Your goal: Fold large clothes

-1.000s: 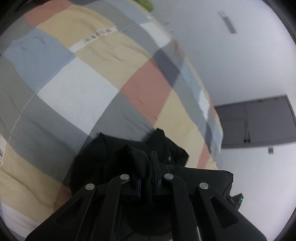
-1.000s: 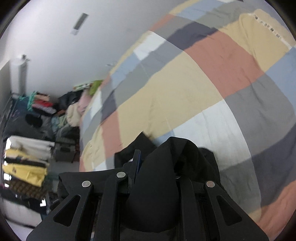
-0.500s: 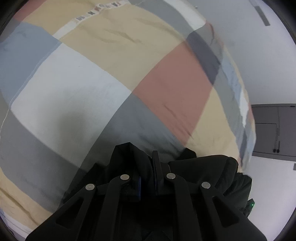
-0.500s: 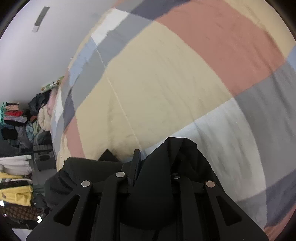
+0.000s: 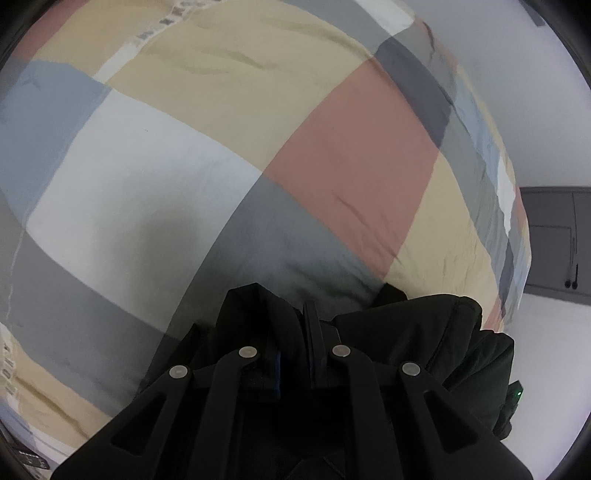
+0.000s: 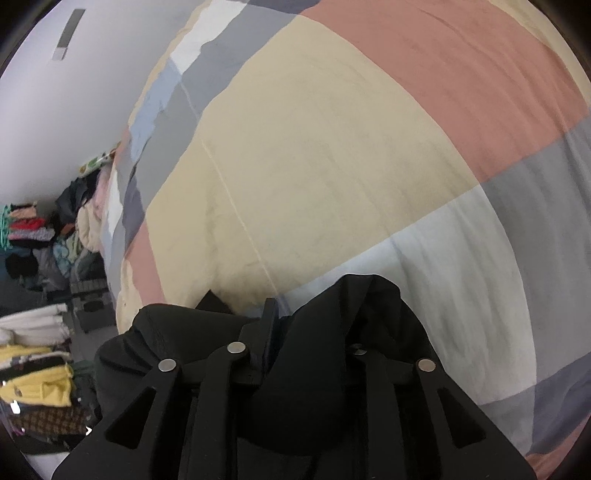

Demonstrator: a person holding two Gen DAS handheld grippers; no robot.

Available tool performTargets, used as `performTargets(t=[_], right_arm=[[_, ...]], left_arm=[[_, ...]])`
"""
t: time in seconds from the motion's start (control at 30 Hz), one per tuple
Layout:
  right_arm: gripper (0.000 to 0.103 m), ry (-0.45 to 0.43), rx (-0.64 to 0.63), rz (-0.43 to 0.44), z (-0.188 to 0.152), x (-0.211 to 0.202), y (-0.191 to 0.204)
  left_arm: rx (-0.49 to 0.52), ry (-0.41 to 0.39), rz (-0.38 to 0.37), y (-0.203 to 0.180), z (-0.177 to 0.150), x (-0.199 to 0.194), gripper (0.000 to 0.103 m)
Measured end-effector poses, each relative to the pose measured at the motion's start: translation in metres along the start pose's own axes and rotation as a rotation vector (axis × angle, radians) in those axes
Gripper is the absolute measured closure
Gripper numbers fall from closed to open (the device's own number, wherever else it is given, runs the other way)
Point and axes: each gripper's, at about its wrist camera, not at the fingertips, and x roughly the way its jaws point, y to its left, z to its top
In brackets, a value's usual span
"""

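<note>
Left claw (image 5: 295, 332) pinches the black garment (image 5: 424, 325) low over the checked bedspread (image 5: 184, 166) to lay it flat for folding, while the right claw (image 6: 306, 332), fabric draped between, has just been easing apart.

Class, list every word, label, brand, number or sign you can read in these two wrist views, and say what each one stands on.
No text here can be read for certain.
White printed strip on the patchwork bedspread, top of the left view: dark letters, too blurred to read.
Second strip at the left edge: letters too warped and cropped to read.
Black garment: no label shows.
Right view: no writing visible.
</note>
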Motion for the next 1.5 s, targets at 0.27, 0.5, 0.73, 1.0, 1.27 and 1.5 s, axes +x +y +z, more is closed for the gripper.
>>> performTargets(t=[0.27,0.5,0.73,1.0,1.27,1.5], right_arm=[[0.026,-0.099,-0.12,-0.005,-0.017,-0.056,0.022],[0.018,-0.311,-0.407,-0.13,-0.056,-0.112,0.085],[0.001,-0.507,-0.633,-0.136,-0.143,-0.116,0.137],[0.001,-0.529,-0.739,-0.128,-0.205,-0.043,0.145],[0.001,-0.545,-0.828,-0.238,-0.218,0.014,0.139],[0.0,-0.537,-0.789,-0.194,-0.204,0.037,0.125]], left_arm=[[0.17,-0.167,0.031,-0.024,-0.03,-0.062,0.042],[0.458,-0.492,0.151,-0.071,-0.084,-0.144,0.006],[0.622,-0.6,0.063,-0.096,-0.162,-0.163,0.004],[0.744,-0.583,0.056,-0.113,-0.216,-0.089,0.004],[0.775,-0.55,0.099,-0.104,-0.213,-0.021,0.004],[0.734,-0.539,0.066,-0.099,-0.194,0.009,0.002]])
